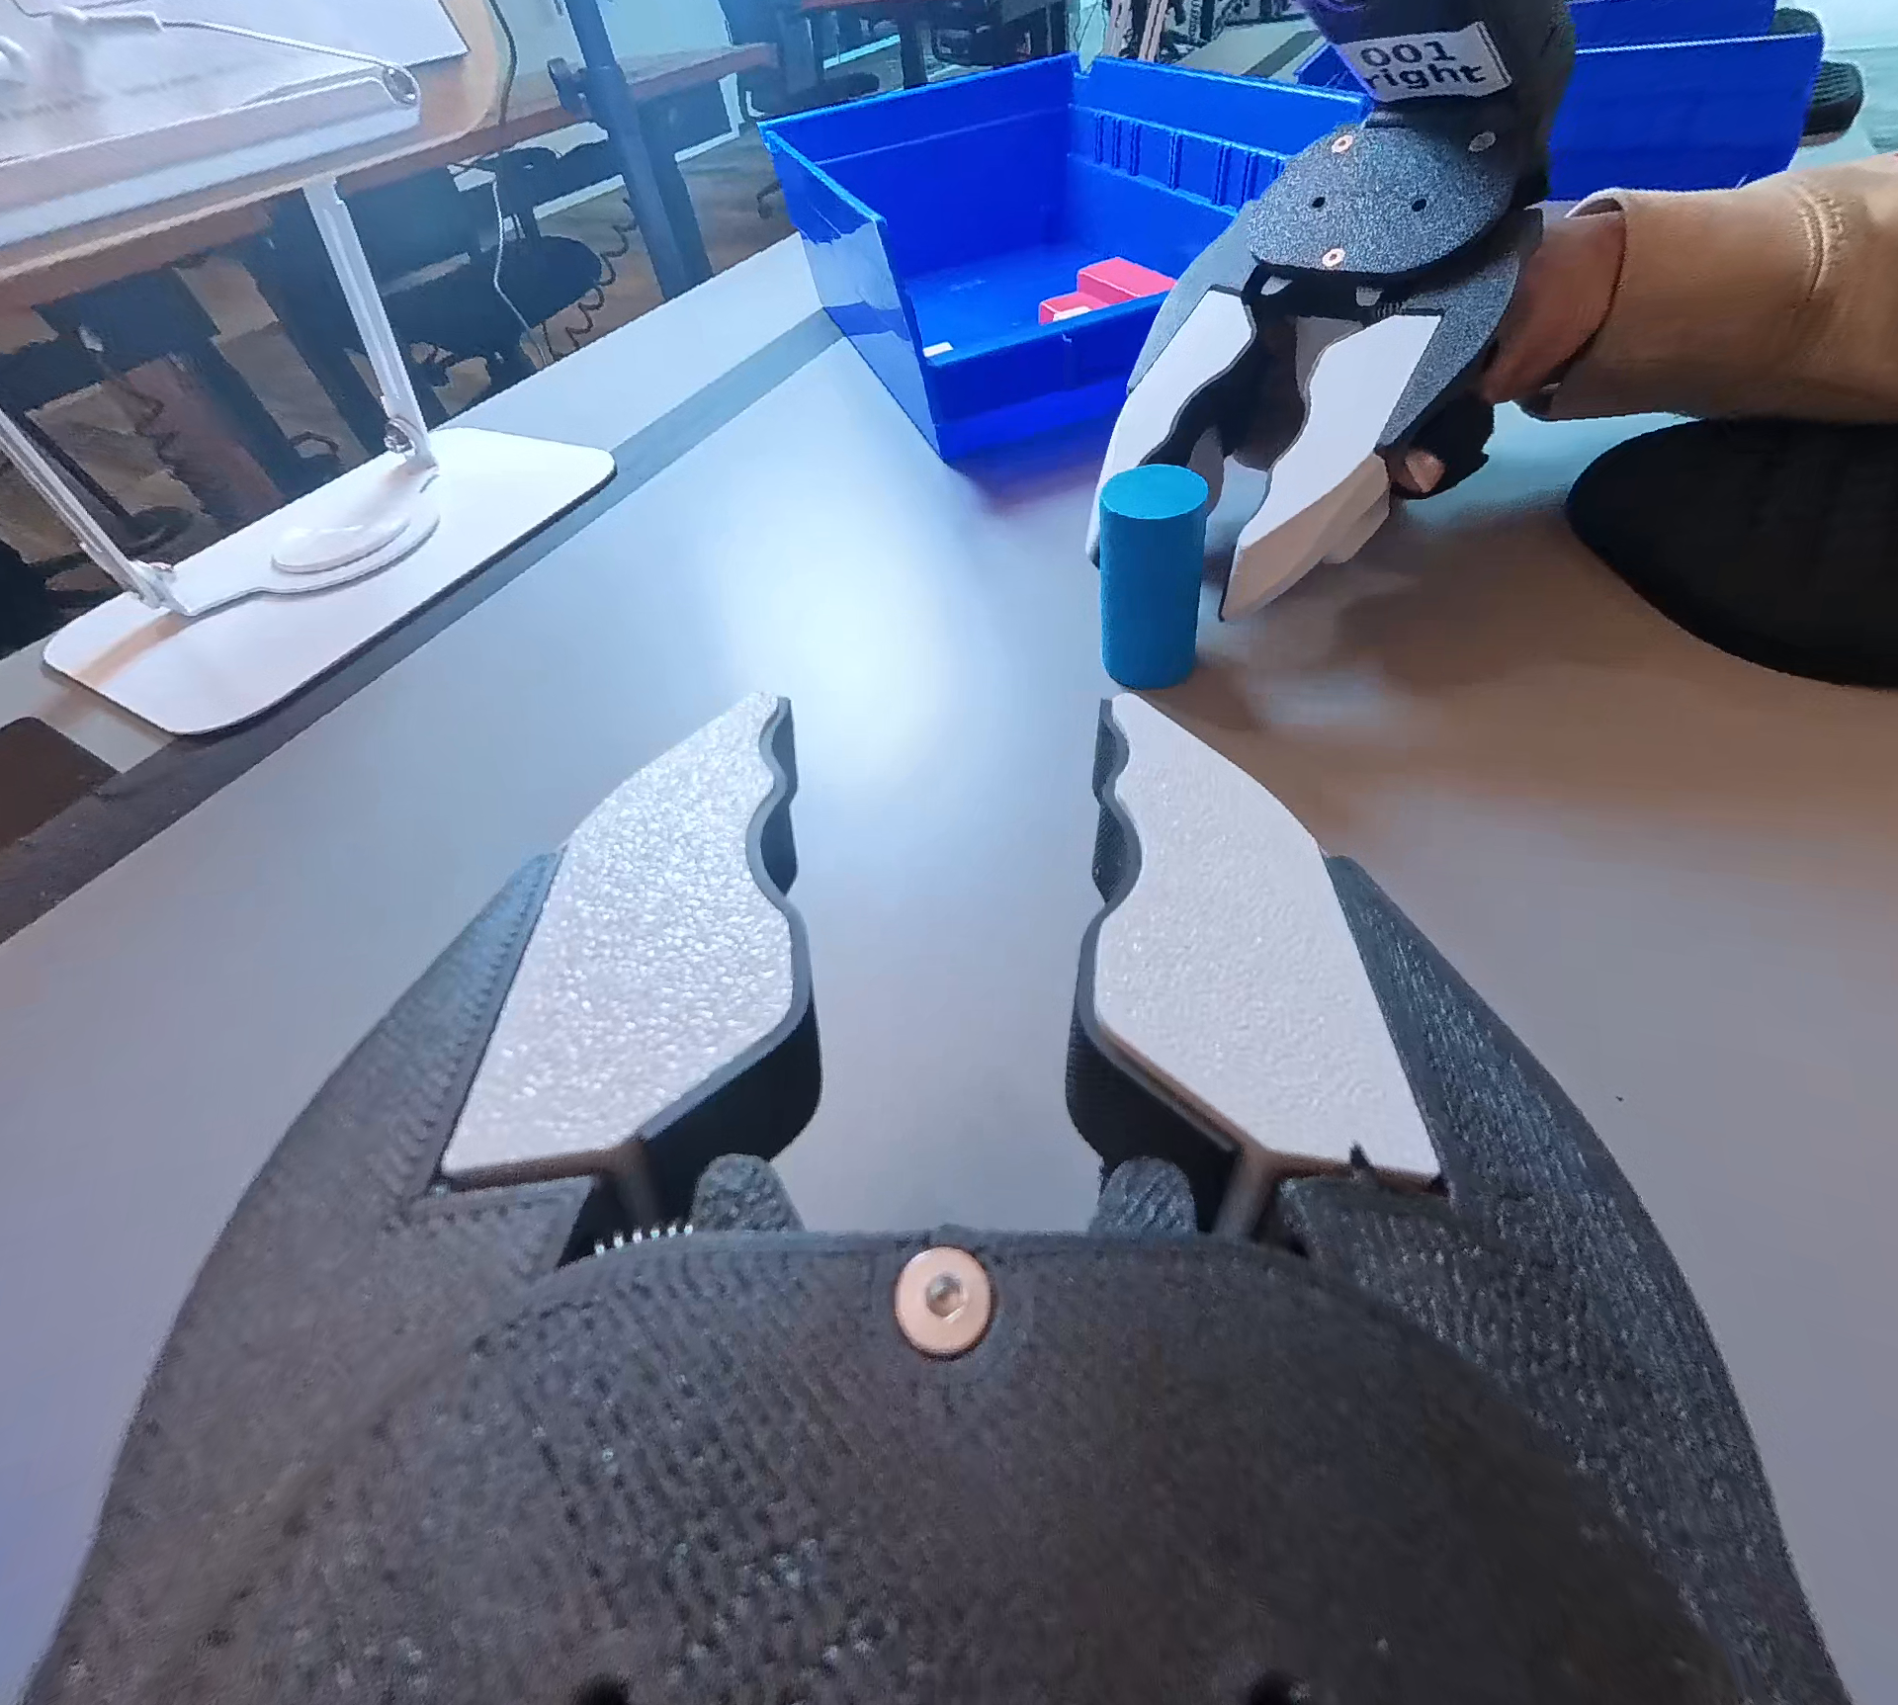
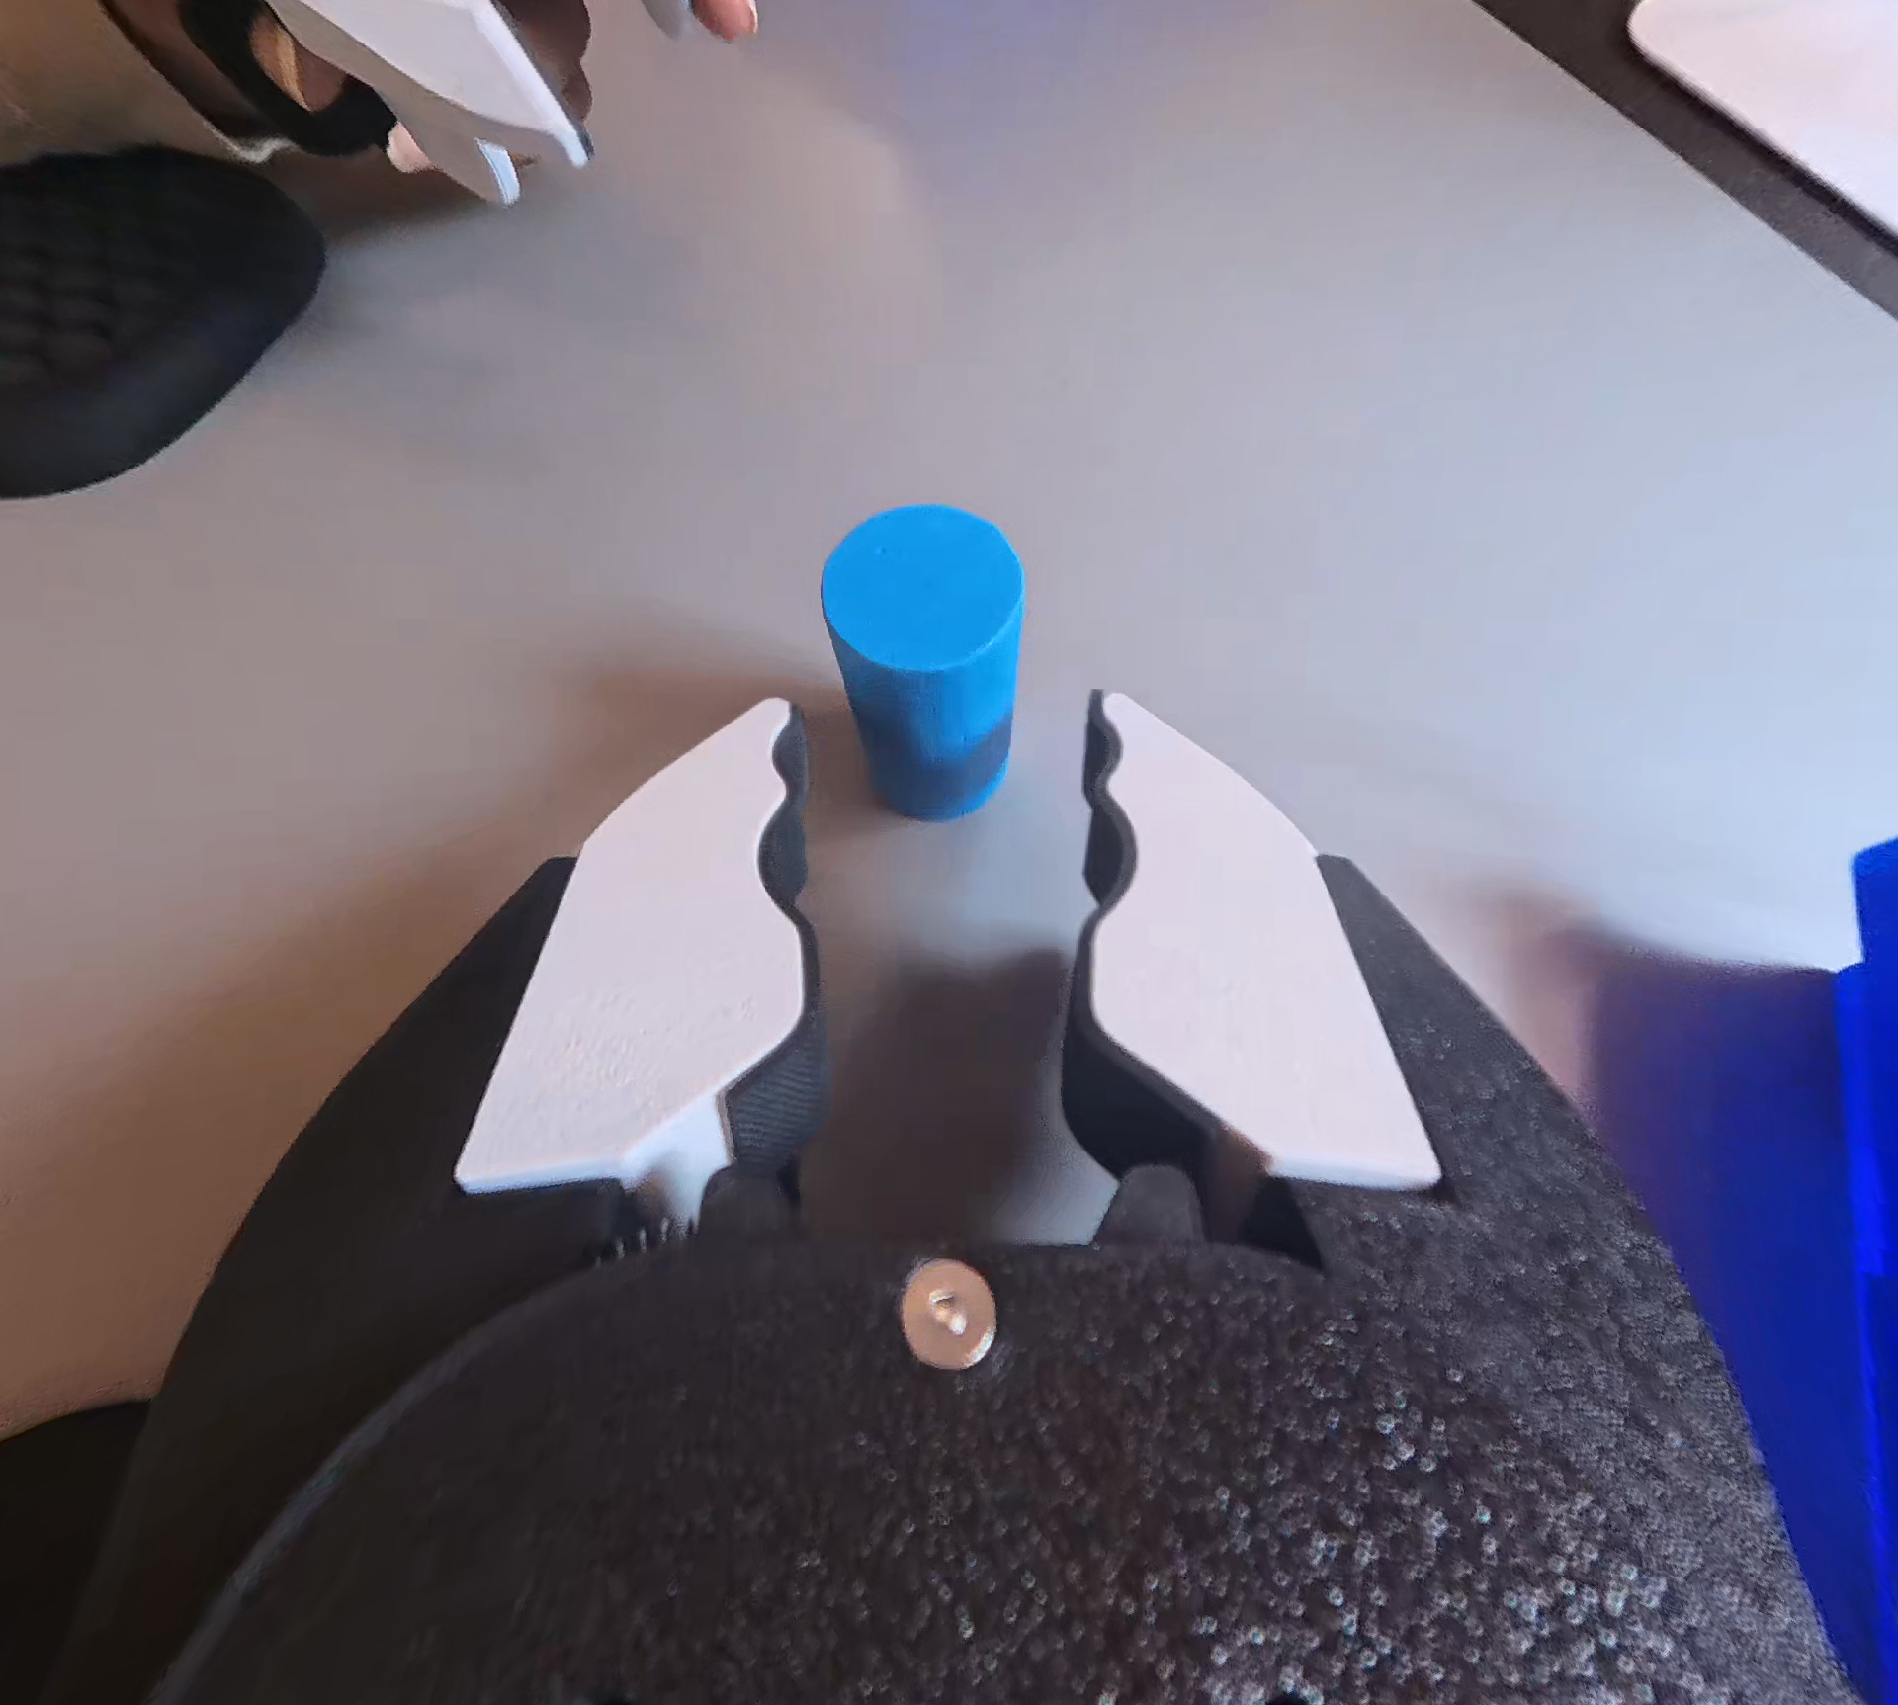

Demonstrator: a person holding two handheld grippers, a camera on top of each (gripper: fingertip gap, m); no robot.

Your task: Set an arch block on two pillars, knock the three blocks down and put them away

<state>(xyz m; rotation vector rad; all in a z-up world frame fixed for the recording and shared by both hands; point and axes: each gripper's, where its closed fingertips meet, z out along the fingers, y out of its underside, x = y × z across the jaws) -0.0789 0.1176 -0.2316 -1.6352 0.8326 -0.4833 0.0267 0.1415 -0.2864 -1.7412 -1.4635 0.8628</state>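
A blue cylinder pillar [image 1: 1152, 577] stands upright on the grey table. It also shows in the right wrist view [image 2: 924, 660], just ahead of my right gripper [image 2: 945, 711], which is open and empty, apart from the pillar. In the left wrist view my right gripper [image 1: 1171, 562] hangs tips-down around the pillar's far side. My left gripper [image 1: 945, 716] is open and empty, low over the table, short of the pillar. It also shows in the right wrist view [image 2: 657, 74] at the top left. A pink block [image 1: 1114, 288] lies inside the blue bin [image 1: 883, 300].
A white stand base [image 1: 339, 567] with a paper sheet on its holder sits at the left of the table. More blue bins [image 1: 1684, 85] stand behind the right gripper. A blue bin corner [image 2: 1859, 1142] is at the right. A dark round object [image 1: 1746, 557] lies at the right edge.
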